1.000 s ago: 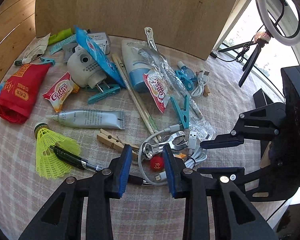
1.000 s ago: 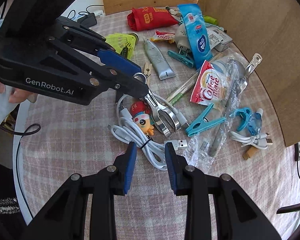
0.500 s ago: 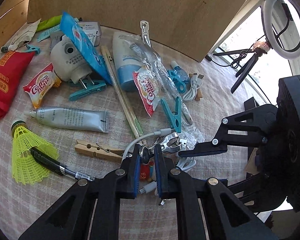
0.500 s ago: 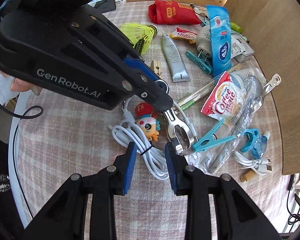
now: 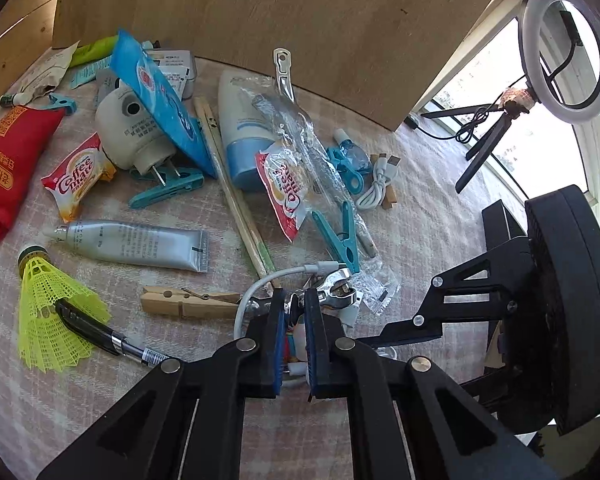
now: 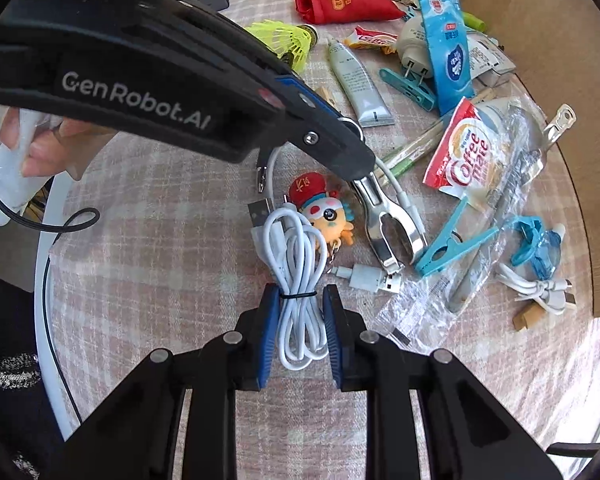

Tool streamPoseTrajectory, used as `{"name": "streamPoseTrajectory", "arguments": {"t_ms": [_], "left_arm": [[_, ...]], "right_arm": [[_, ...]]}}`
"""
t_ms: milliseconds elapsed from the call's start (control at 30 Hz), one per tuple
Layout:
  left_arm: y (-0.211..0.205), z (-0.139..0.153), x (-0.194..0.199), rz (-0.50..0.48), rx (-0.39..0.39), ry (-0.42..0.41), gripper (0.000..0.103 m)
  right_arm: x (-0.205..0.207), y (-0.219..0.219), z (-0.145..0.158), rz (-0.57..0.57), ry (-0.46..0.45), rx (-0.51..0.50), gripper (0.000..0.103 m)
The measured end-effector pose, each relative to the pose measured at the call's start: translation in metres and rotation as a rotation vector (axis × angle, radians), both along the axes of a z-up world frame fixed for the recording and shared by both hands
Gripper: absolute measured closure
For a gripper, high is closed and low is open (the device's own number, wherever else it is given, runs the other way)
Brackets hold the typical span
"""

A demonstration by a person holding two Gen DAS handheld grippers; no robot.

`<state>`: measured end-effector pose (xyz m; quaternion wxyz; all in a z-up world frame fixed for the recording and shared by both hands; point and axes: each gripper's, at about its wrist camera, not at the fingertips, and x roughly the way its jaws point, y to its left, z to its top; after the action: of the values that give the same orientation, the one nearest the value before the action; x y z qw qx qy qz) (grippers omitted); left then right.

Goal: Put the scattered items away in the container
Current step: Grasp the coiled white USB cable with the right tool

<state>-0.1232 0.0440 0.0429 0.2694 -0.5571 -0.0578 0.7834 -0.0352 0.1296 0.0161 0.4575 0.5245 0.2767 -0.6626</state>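
Left gripper (image 5: pixel 292 312) is sitting low centre of the left wrist view, jaws having just been closing, now nearly together and pinching the end of the metal clip (image 6: pixel 384 220); in the right wrist view the left gripper's tip (image 6: pixel 356 160) is meeting the clip's narrow end at mid-frame, the clip's forked end pointing down toward the loose USB plug (image 6: pixel 374 278).

Right gripper (image 6: pixel 300 308) is at lower centre of its own view, jaws having just been narrowing, still partly apart; the coiled white cable (image 6: pixel 300 276) is lying between the blue pads (image 6: pixel 270 320); can't tell whether the pads are pressing on it.

A cartoon keychain figure (image 6: pixel 324 212) with a red cap is lying just above the coil, beside the clip; a teal clothespin (image 6: pixel 452 244) is right of the clip.

The rest of the clutter is spreading across the checked tablecloth (image 5: pixel 420 216): yellow shuttlecock (image 5: pixel 48 312) lower left in the left wrist view with a black pen (image 5: pixel 96 332) lying over it; wooden clothespin (image 5: pixel 184 304) just left of the gripper; silver tube (image 5: pixel 132 244) above it; Coffee mate sachet (image 5: pixel 80 176) and red pouch (image 5: pixel 8 164) at left; a ring light (image 5: pixel 564 40) is standing upper right.

No container identifiable in either view.
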Motion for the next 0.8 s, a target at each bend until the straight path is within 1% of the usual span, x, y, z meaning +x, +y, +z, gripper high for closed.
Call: {"name": "streamPoseTrajectory", "arguments": {"t_ms": [100,200,267,300,333,400,467,500,567,633,667,700,733,767,800], "left_arm": [[0.001,0.005,0.002,0.001,0.018,0.006,0.100],[0.003,0.007,0.005,0.004,0.018,0.008,0.101],[0.004,0.009,0.008,0.000,0.036,0.005,0.101],[0.006,0.010,0.009,-0.005,0.042,0.007,0.101],[0.007,0.011,0.010,-0.007,0.045,0.009,0.101],[0.010,0.014,0.012,-0.011,0.046,0.016,0.101],[0.012,0.014,0.011,-0.010,0.042,0.017,0.101],[0.012,0.013,0.010,-0.008,0.041,0.012,0.101],[0.014,0.012,0.009,-0.004,0.043,0.002,0.101],[0.015,0.013,0.011,-0.009,0.051,0.006,0.101],[0.014,0.014,0.012,-0.011,0.050,0.010,0.101],[0.014,0.015,0.012,-0.011,0.049,0.014,0.101],[0.014,0.016,0.013,-0.012,0.051,0.016,0.101],[0.013,0.017,0.013,-0.011,0.054,0.016,0.101],[0.011,0.018,0.014,-0.007,0.055,0.017,0.101]], "right_arm": [[-0.001,0.021,0.005,-0.078,-0.040,-0.048,0.082],[0.001,0.043,0.013,-0.152,-0.040,-0.080,0.083],[0.003,0.061,0.019,-0.209,-0.042,-0.098,0.083],[0.005,0.069,0.021,-0.236,-0.040,-0.104,0.091],[0.006,0.077,0.023,-0.261,-0.036,-0.107,0.101],[0.010,0.092,0.027,-0.306,-0.035,-0.123,0.102],[0.015,0.091,0.033,-0.335,-0.025,-0.118,0.102],[0.024,0.080,0.039,-0.348,-0.030,-0.113,0.102],[0.024,0.078,0.036,-0.349,-0.055,-0.112,0.102],[0.027,0.071,0.037,-0.329,-0.042,-0.107,0.097],[0.028,0.066,0.035,-0.316,-0.046,-0.109,0.086],[0.029,0.063,0.035,-0.300,-0.055,-0.111,0.070],[0.032,0.059,0.033,-0.283,-0.062,-0.105,0.062],[0.035,0.054,0.029,-0.264,-0.063,-0.099,0.055],[0.039,0.048,0.026,-0.243,-0.051,-0.082,0.055]]}}
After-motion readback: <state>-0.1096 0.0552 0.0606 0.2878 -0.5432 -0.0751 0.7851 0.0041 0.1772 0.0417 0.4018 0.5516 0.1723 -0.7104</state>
